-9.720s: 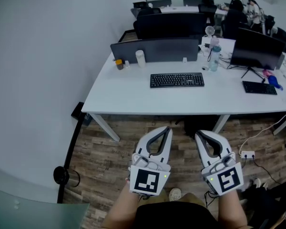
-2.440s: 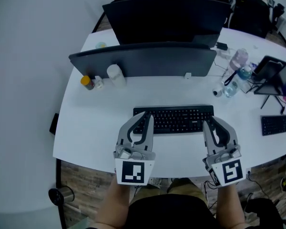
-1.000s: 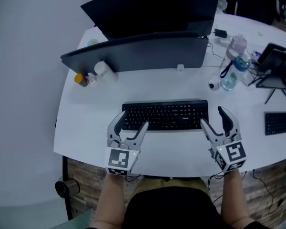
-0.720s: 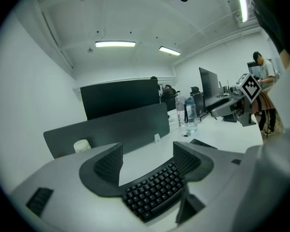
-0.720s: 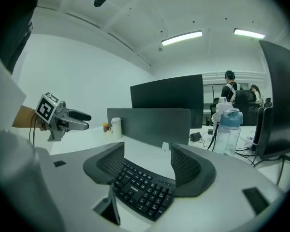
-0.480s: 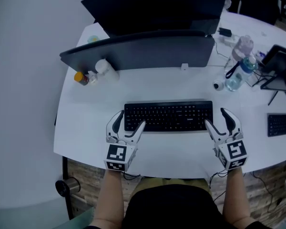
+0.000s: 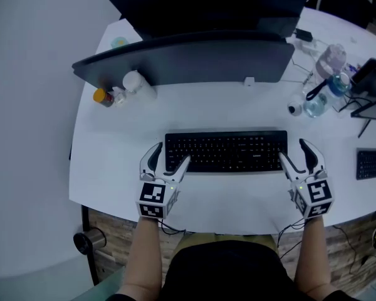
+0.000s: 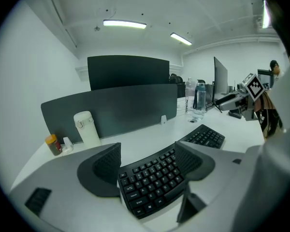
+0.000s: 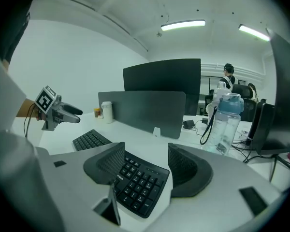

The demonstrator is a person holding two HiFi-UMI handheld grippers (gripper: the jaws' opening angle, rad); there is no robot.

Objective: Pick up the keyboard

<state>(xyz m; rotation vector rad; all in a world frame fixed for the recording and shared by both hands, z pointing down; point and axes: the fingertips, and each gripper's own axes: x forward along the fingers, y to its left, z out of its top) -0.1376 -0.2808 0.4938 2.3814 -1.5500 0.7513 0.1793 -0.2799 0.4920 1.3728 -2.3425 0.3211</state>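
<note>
Now keyboard ends sit inside claws

Bright ceiling strip lights, sharp pictures, fisheye-bent edges.

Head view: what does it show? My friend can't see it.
A black keyboard lies on a white desk, an open gripper at each end. The left gripper, jaws just opened wider, straddles its left end; the right gripper straddles the other.

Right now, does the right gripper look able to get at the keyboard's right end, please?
Likely yes: the right gripper holds its jaws apart astride the keyboard at its right end; nothing else stands between them.
</note>
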